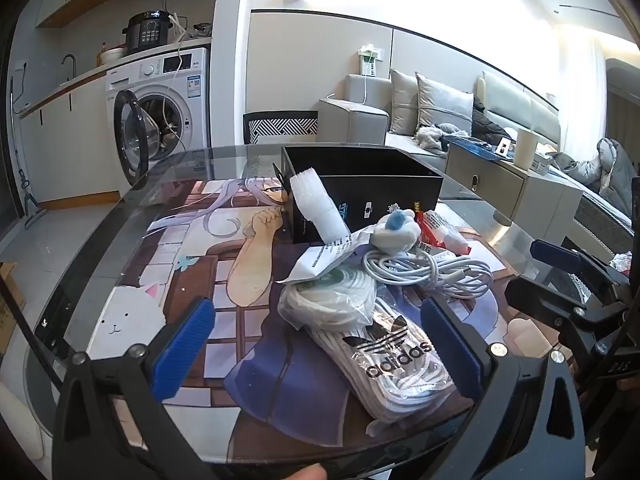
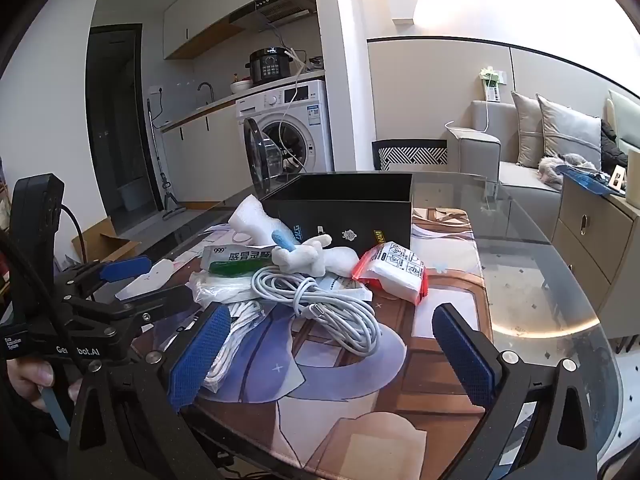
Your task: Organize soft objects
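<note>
Left tool spread wide, gripping nothing, hovering low over one crinkly clear-wrapped pack of white adidas socks lying flat on the glass desk. Behind it sits one glossy bag of coiled white cord, then one loose looped white cable, one fuzzy white plush with a blue tuft, one red-edged tissue pack. Right tool also spread and empty-handed, poised near the cable. One matte black box stands open behind the pile.
</note>
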A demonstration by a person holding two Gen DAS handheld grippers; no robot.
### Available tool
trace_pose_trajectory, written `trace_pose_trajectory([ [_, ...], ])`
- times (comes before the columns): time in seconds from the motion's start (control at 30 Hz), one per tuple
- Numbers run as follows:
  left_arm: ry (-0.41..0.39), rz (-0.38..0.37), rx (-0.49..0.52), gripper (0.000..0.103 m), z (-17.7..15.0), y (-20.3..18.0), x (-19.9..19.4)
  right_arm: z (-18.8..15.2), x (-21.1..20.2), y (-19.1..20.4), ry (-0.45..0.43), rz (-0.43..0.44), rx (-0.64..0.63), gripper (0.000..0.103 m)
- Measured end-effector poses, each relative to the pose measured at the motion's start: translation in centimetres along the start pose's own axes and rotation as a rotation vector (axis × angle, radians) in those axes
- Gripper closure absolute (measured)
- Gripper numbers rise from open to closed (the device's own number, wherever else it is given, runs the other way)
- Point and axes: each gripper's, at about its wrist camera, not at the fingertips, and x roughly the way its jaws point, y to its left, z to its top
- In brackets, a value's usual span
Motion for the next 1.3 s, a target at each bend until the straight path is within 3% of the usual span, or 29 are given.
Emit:
trace_pose_trajectory([
  [1.3,-0.006,-0.011,-0.001,0.0,0.19,-0.07,-0.02,0.01,-0.01,-0.09,0.005,-0.003,-0.002,0.0],
])
